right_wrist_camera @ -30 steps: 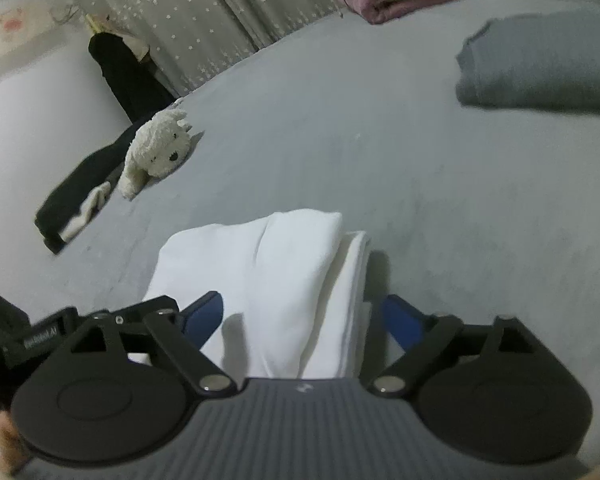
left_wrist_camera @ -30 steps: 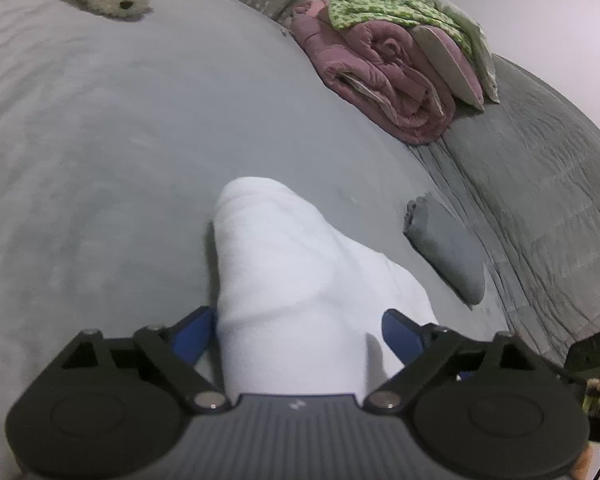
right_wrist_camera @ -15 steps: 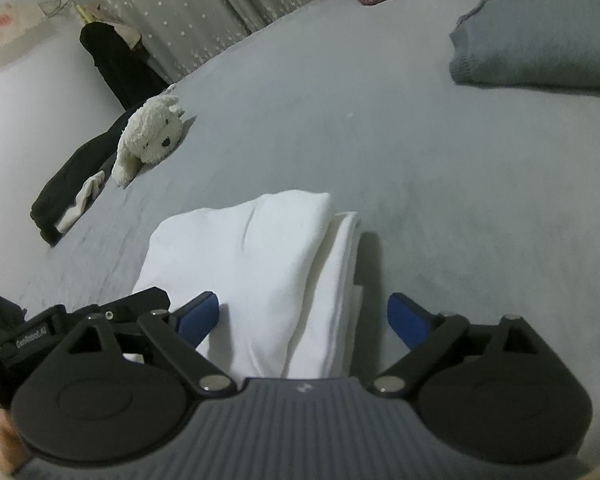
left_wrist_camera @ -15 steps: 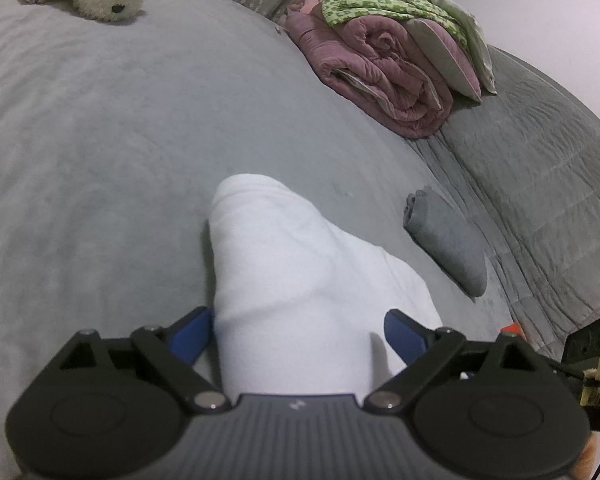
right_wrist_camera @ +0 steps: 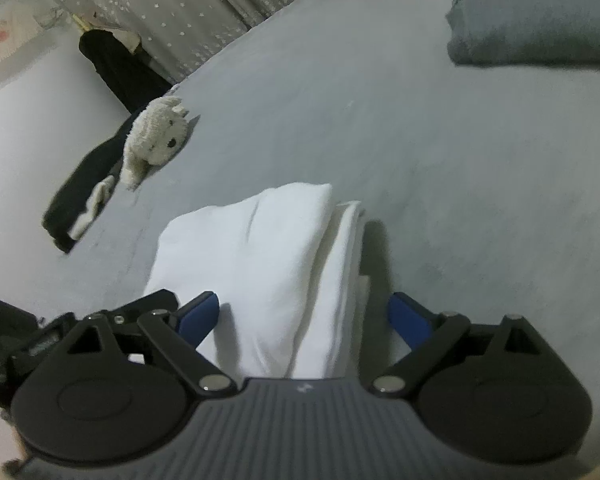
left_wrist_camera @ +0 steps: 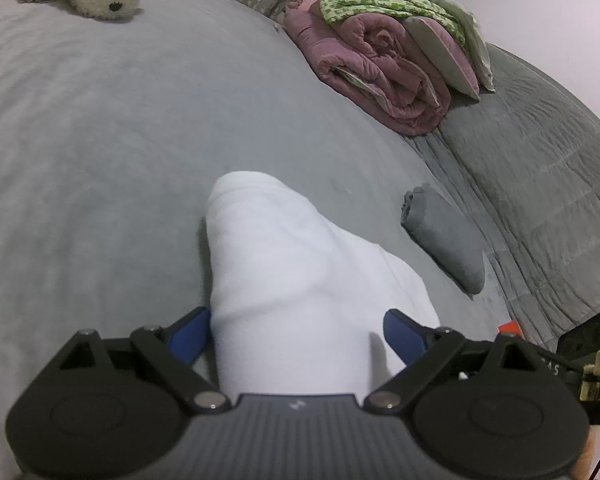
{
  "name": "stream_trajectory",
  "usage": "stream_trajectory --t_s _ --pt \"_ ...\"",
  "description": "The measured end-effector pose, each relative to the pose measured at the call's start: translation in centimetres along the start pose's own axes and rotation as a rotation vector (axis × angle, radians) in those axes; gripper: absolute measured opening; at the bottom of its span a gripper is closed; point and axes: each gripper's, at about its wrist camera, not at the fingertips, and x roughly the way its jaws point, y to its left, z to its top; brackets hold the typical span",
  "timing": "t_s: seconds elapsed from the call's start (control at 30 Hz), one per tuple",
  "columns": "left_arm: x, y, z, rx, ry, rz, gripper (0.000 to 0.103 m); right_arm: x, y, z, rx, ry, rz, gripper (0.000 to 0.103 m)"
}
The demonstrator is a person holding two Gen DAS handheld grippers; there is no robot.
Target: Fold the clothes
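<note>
White garment (left_wrist_camera: pixel 300 276) folded, near on bed (left_wrist_camera: pixel 100 140). Left claw (left_wrist_camera: pixel 296 334) and right claw (right_wrist_camera: pixel 304 320) wide, straddling it — nothing gripped. Close evenly on both ends, lift level — keep layers stacked.

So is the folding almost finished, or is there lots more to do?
Nearly there, it seems. The grey garment already lies folded on the bed. The white garment is folded into a neat bundle, and the left hand-held gripper and right hand-held gripper are both open around it, not squeezing. Possibly left: the dark clothing at the bed's edge.
</note>
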Motion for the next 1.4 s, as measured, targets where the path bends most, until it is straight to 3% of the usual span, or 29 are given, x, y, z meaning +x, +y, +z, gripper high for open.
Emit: stream_trajectory --t_s 0.13,0.3,0.47,1.03,1.4 --pt "-0.1 0.1 0.0 -0.006 -0.004 0.005 0.084 0.0 -0.4 0.1 0.046 0.027 0.050 0.082" --pt "-0.2 0.1 -0.1 -0.014 -0.009 0.011 0.074 -0.4 -0.6 0.0 0.067 0.028 0.047 0.071" --pt "-0.3 0.2 -0.1 -0.022 -0.015 0.017 0.072 -0.7 -0.7 0.1 0.080 0.029 0.049 0.061" --pt "-1.1 -0.2 0.0 -0.021 -0.045 0.020 0.054 -1.5 -0.8 -0.1 0.080 0.003 0.054 0.053" --pt "-1.7 -1.5 -0.1 -0.006 -0.076 0.027 0.051 -2.2 0.0 -0.1 0.066 -0.026 0.045 0.051"
